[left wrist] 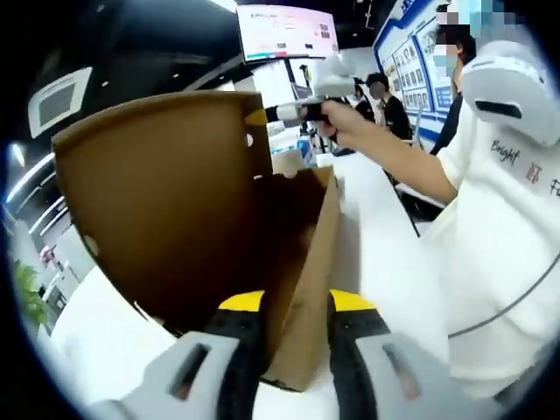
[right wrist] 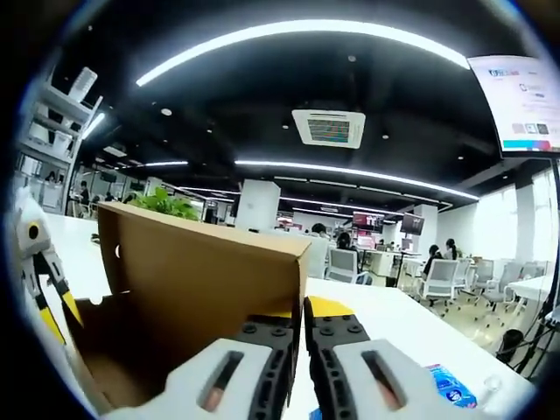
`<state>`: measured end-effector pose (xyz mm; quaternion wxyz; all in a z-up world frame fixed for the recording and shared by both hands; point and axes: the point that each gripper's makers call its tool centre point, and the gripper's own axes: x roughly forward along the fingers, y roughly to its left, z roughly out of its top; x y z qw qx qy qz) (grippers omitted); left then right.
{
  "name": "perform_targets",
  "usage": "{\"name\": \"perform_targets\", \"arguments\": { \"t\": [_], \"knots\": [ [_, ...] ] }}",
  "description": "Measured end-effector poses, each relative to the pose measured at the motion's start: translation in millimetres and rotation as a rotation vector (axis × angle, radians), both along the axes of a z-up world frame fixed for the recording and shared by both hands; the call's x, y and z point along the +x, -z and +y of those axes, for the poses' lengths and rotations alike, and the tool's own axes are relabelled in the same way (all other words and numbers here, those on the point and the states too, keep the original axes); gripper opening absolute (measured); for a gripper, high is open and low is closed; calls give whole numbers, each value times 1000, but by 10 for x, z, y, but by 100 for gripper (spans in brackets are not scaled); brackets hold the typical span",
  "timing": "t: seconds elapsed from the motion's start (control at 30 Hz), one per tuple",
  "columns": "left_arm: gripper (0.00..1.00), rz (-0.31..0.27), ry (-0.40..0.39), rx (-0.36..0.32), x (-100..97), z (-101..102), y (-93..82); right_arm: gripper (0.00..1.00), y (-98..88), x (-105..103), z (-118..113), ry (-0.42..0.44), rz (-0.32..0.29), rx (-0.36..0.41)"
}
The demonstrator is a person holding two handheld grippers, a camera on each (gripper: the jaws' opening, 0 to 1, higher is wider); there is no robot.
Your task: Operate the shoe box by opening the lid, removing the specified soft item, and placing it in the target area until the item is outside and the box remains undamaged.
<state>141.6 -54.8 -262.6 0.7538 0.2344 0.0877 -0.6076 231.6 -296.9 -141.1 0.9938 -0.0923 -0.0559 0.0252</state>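
A brown cardboard shoe box (left wrist: 302,262) stands on a white table (left wrist: 105,341) with its lid (left wrist: 157,201) raised upright. My left gripper (left wrist: 296,306) sits at the box's near side wall, its yellow-tipped jaws shut on that wall. The right gripper (left wrist: 262,115), held by a person's hand (left wrist: 346,118), pinches the lid's top corner. In the right gripper view my right gripper (right wrist: 302,319) is shut on the lid's (right wrist: 201,262) upper edge, and the left gripper (right wrist: 57,311) shows at the box's far side. The box's inside (right wrist: 114,350) is in shadow.
A person in a white shirt (left wrist: 499,254) stands close on the right of the box. A blue packet (right wrist: 451,385) lies on the white table (right wrist: 402,324). Office chairs (right wrist: 442,280) and desks stand further back, and a screen (left wrist: 289,31) hangs overhead.
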Motion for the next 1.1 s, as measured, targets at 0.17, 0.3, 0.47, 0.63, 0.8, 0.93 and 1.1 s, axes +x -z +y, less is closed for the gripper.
{"name": "perform_targets", "arguments": {
  "t": [0.17,0.3,0.47,0.63,0.8,0.93,1.1],
  "knots": [
    [30,67,-90,-158,69,48,-262,1,-3,-26,26,22,-5,-44],
    [40,60,-138,-308,164,97,-486,1,-5,-49,20,24,-5,-47],
    [51,169,-175,-391,140,141,-546,1,9,-55,12,23,-10,-47],
    [76,160,-284,-404,262,264,-491,1,10,-48,18,20,-13,-41],
    [89,167,-306,-467,217,351,-653,1,9,-55,37,40,-20,-72],
    [79,277,-326,-531,174,387,-715,1,11,-58,37,43,-21,-74],
    [76,236,-388,-539,289,499,-680,1,26,-76,33,40,-22,-73]
  ]
}}
